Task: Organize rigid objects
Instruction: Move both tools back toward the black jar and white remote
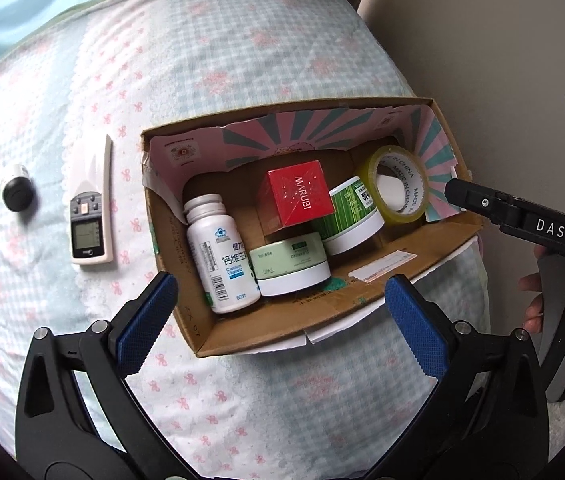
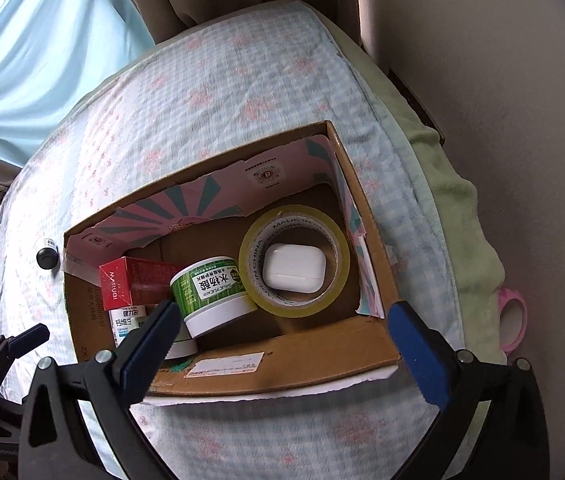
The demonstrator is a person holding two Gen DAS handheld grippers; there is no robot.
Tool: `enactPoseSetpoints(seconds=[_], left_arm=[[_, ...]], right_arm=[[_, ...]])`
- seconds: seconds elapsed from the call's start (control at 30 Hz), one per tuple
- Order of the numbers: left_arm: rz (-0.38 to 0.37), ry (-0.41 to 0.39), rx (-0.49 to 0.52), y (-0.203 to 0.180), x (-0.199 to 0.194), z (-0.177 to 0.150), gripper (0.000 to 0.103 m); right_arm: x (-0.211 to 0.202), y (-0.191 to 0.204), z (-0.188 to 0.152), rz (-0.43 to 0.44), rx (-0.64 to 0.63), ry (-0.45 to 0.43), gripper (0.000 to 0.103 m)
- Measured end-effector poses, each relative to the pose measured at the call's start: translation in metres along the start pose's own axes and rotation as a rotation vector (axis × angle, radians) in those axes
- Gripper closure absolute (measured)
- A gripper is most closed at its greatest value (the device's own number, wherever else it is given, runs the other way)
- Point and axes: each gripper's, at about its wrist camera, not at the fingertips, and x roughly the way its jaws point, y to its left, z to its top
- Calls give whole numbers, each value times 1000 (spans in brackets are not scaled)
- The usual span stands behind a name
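Observation:
An open cardboard box (image 1: 266, 332) lies on the bed. Inside it are a white pill bottle (image 1: 218, 256), a pale green jar (image 1: 294, 268), a red MARUBI carton (image 1: 302, 196), a green-labelled jar (image 1: 350, 216) and a yellowish tape roll (image 1: 398, 188). In the right wrist view a white earbud case (image 2: 294, 268) rests inside the tape roll (image 2: 294, 260). My left gripper (image 1: 282, 284) hangs open over the box's near-left part, holding nothing. My right gripper (image 2: 284, 308) is open and empty above the box's (image 2: 302, 360) near wall.
A white remote control (image 1: 90, 220) and a small black-capped object (image 1: 18, 194) lie on the checked bedspread left of the box. A pink tape roll (image 2: 514, 320) sits at the bed's right edge by the wall. Curtains hang behind the bed.

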Motion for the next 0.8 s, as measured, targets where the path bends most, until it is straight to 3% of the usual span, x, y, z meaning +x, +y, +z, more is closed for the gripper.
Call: enactPoseSetpoints(seconds=[0.4, 0.63, 0.8], left_arm=[[90, -133, 18, 26, -90, -30, 0], [149, -196, 56, 67, -151, -59, 0], [158, -257, 73, 115, -198, -87, 0]], right_arm=[[-65, 32, -21, 8, -42, -139, 0], [-115, 87, -57, -45, -161, -249, 0], [-146, 142, -84, -71, -204, -256, 0]])
